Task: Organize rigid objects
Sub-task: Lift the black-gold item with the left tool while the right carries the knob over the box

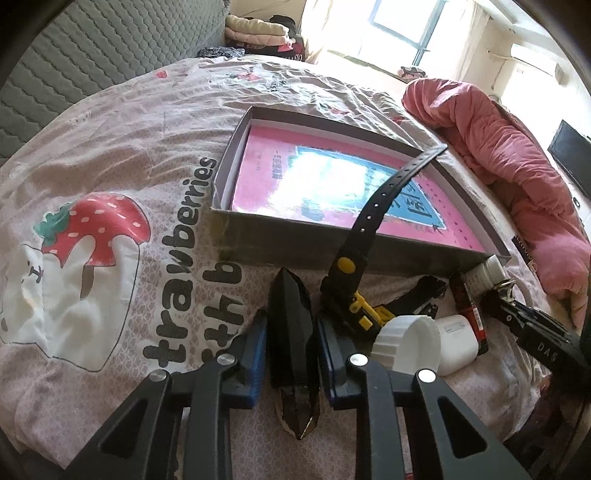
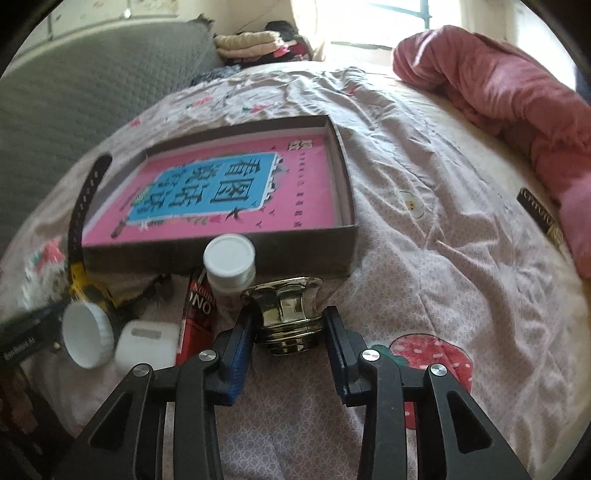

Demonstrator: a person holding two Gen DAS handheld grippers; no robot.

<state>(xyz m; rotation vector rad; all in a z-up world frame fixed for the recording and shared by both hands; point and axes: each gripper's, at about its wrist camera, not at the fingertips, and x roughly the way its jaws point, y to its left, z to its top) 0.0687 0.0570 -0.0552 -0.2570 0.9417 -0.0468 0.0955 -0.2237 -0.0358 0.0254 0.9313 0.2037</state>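
A shallow dark box point(image 1: 306, 240) point(image 2: 221, 254) lies on the bed with a pink book point(image 1: 332, 184) point(image 2: 229, 188) inside. My left gripper point(image 1: 291, 332) straddles a dark pointed crystal point(image 1: 293, 347) lying on the sheet; the blue pads sit close on both sides, contact unclear. My right gripper point(image 2: 291, 328) straddles a shiny brass knob point(image 2: 286, 314), its right pad slightly apart. Beside them lie a black-and-yellow watch point(image 1: 354, 291) point(image 2: 83, 254) with its strap up over the box, a white cap point(image 1: 406, 343) point(image 2: 86, 332), a white case point(image 1: 456, 343) point(image 2: 146, 349), a red tube point(image 1: 469, 310) point(image 2: 195, 317) and a white bottle point(image 1: 485, 275) point(image 2: 229, 262).
A strawberry-print sheet point(image 1: 147, 184) point(image 2: 424, 258) covers the bed. A pink quilt point(image 1: 509, 166) point(image 2: 517, 103) is bunched at the right. A grey padded headboard point(image 1: 74, 66) point(image 2: 74, 103) and folded clothes point(image 1: 258, 33) stand at the back. A black TV point(image 1: 570, 162) is far right.
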